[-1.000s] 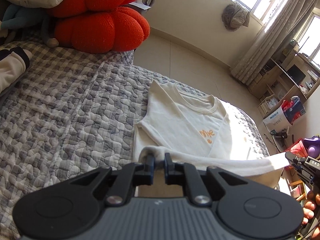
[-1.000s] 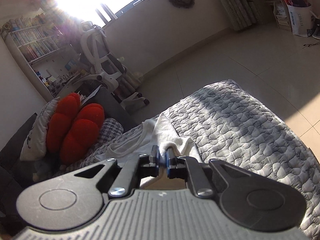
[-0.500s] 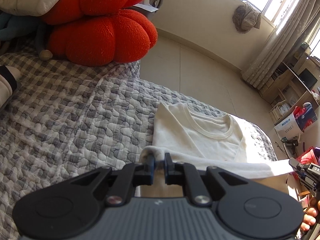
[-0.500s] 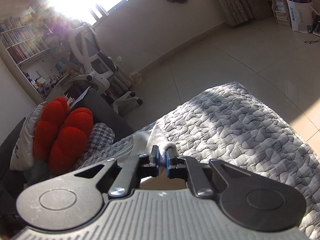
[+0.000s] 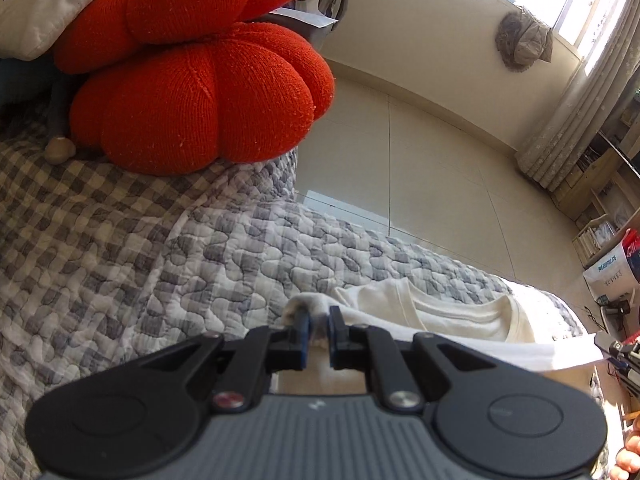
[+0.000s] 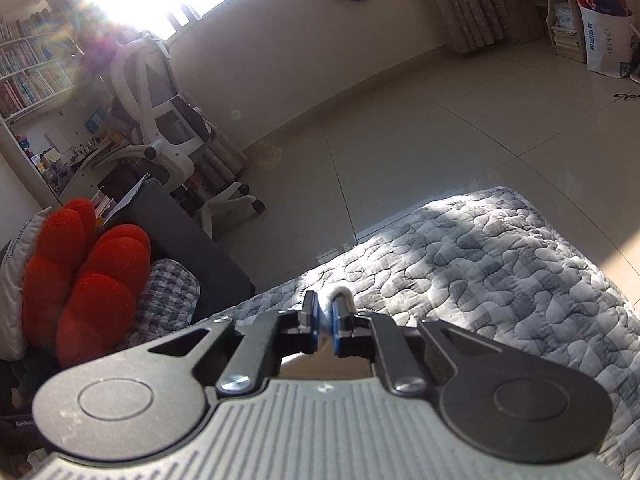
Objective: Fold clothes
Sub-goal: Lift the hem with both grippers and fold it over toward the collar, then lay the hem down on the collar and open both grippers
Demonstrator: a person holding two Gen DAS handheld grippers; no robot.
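Note:
A cream T-shirt (image 5: 452,316) lies on the grey quilted bed (image 5: 224,264), its round collar showing at the right of the left wrist view. My left gripper (image 5: 318,320) is shut on a bunched corner of the shirt's hem, and the lifted edge (image 5: 520,354) stretches from it to the right. In the right wrist view my right gripper (image 6: 326,312) is shut on another fold of the same shirt (image 6: 341,293); only a small white loop of cloth shows above its fingers, the rest being hidden behind the gripper body.
Big orange pumpkin cushions (image 5: 200,96) and a white pillow (image 5: 48,4) are stacked at the bed's head. The bed edge (image 6: 540,216) drops to a tiled floor (image 5: 420,160). A white office chair (image 6: 160,112), bookshelves (image 6: 28,76) and curtains (image 5: 580,100) stand beyond.
Both grippers have carried the shirt's held edge forward over the shirt toward its collar. The orange print and most of the shirt body are now covered, and the cushions loom closer.

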